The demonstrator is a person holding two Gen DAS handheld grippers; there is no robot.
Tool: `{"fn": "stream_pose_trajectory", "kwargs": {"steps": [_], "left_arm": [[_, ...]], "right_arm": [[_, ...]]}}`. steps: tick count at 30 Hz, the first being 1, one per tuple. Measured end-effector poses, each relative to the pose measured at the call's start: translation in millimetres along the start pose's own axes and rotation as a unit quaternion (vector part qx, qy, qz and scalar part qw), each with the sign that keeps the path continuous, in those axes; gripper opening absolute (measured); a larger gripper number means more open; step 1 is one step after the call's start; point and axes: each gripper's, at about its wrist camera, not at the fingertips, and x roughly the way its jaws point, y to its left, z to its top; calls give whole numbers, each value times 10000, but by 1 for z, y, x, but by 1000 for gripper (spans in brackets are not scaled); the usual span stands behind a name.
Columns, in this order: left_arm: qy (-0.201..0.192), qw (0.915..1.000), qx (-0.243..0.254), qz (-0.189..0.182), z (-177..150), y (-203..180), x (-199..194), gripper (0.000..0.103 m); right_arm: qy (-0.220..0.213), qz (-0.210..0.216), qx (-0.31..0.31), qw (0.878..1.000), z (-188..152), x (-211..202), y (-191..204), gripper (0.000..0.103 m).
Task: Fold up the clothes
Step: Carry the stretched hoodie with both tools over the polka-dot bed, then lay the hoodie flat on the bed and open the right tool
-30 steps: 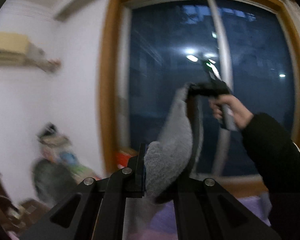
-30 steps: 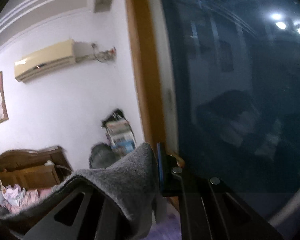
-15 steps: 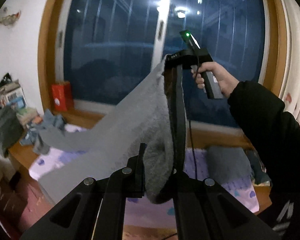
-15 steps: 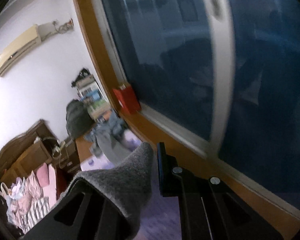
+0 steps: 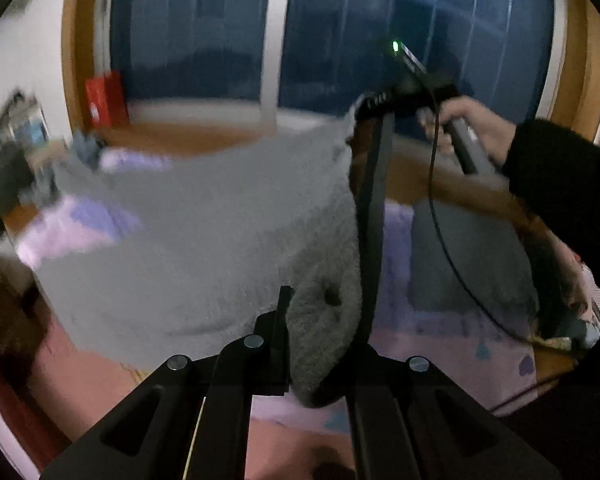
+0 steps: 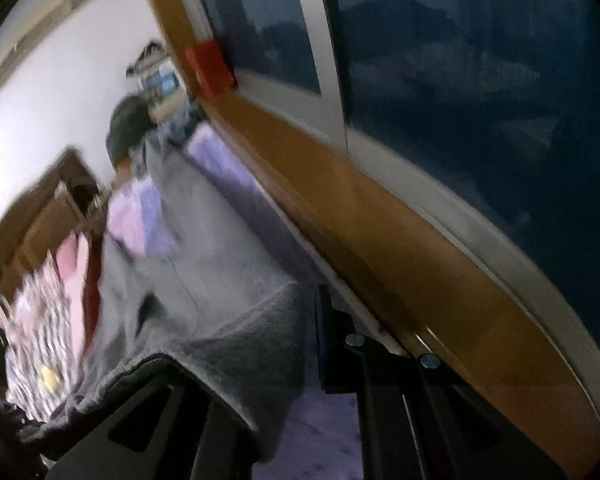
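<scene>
- A corner of the grey garment is pinched by the left gripper; another is pinched by the right gripper.
- Since a second ago, both have been lowered from window height.
- The cloth is now spread over the bed, seemingly being laid flat for folding.

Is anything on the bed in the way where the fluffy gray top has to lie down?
Nothing visible blocks it. Both grippers, left and right, hold the gray top over the purple sheet. A dark gray garment lies off to the right.
</scene>
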Motion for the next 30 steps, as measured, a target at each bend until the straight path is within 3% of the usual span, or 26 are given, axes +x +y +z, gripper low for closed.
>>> {"fn": "stream_pose_trajectory", "kwargs": {"steps": [7, 16, 19, 23, 25, 26, 30], "left_arm": [[253, 9980, -412, -396, -21, -4, 30, 4], [992, 9950, -121, 8, -44, -27, 94, 4], [1327, 9903, -398, 63, -52, -28, 107, 4], [1689, 9842, -519, 87, -53, -27, 113, 4], [1807, 9808, -728, 45, -49, -22, 115, 6], [1848, 9793, -829, 26, -47, -20, 115, 6], [1963, 9747, -1071, -42, -40, -15, 106, 8]], "right_arm": [[240, 235, -456, 9984, -49, 54, -38, 5], [582, -123, -1264, 9902, -71, 98, -41, 5], [550, -622, -2275, 9702, -89, 106, -23, 5], [483, -845, -2866, 9531, -101, 109, -14, 6], [448, -956, -3157, 9430, -108, 110, -9, 21], [464, -945, -3244, 9401, -109, 109, -9, 38], [889, -281, -3109, 9459, -111, 101, -26, 45]]}}
